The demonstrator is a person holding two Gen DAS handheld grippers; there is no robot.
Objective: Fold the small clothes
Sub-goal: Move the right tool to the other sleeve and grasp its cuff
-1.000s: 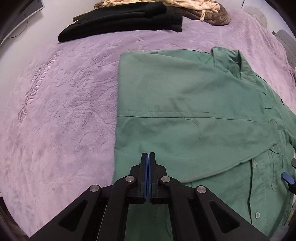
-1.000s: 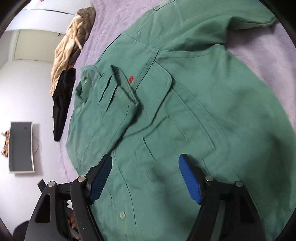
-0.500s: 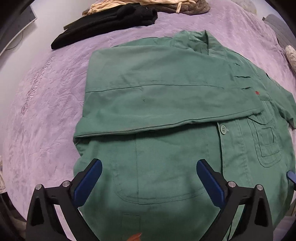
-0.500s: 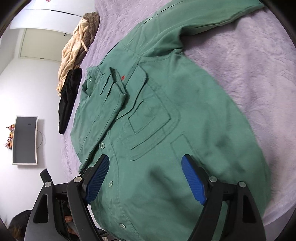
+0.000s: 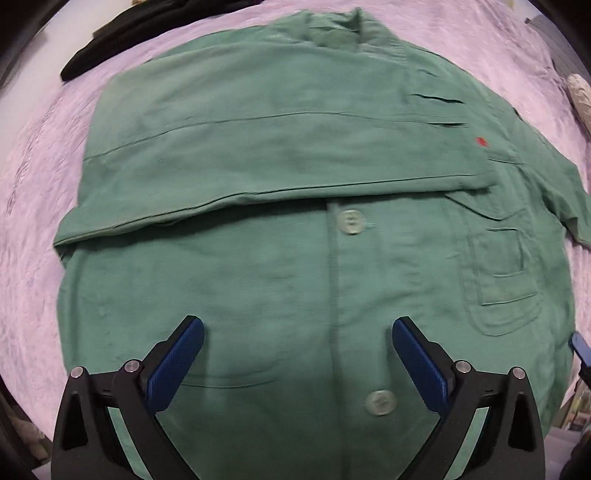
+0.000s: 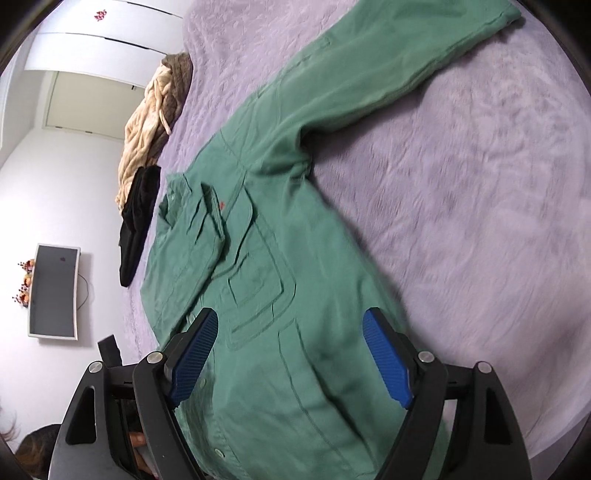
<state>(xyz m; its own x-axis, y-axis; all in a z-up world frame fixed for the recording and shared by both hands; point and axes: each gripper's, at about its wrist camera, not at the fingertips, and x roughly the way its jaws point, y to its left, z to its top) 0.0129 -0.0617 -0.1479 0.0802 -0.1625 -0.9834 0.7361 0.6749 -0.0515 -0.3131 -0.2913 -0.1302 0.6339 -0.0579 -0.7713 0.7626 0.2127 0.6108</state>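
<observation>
We are holding the left tongs [image 5: 295, 354] spread wide apart above the green shirt [image 5: 280, 258], gripping nothing, with the blue pads [image 5: 173, 365] hanging over its lower front. The shirt is lying flat on the bed, on a purple blanket [image 5: 33, 236], buttoned side up. One side of the shirt is folded across its chest, the folded edge running just above the upper button [image 5: 351, 222]; a second button [image 5: 376, 402] is sitting lower on the placket, between the left tongs' two pads. A chest pocket [image 5: 502, 273] is showing to the right of the placket, and a small red mark [image 5: 481, 141] is sitting above that pocket. The collar [image 5: 343, 29] is at the far end of the shirt.

We are holding the right tongs [image 6: 291, 354] open too, wide apart and clamped on nothing, hovering over the shirt [image 6: 295, 266] near its hem and pocket. From this side the other sleeve [image 6: 388, 66] is stretching straight out from the shirt across the purple blanket [image 6: 480, 192], unfolded. Beyond the shirt's collar a black garment [image 6: 136, 221] is lying on the bed, just beside the shirt, and a cream and brown pile of clothes [image 6: 155, 107] is resting past it. A flat screen [image 6: 55, 291] is mounted on the white wall past the bed's edge on the collar side of the shirt. The black garment [image 5: 140, 33] is also showing in the left view, beyond the shirt's folded shoulder.
</observation>
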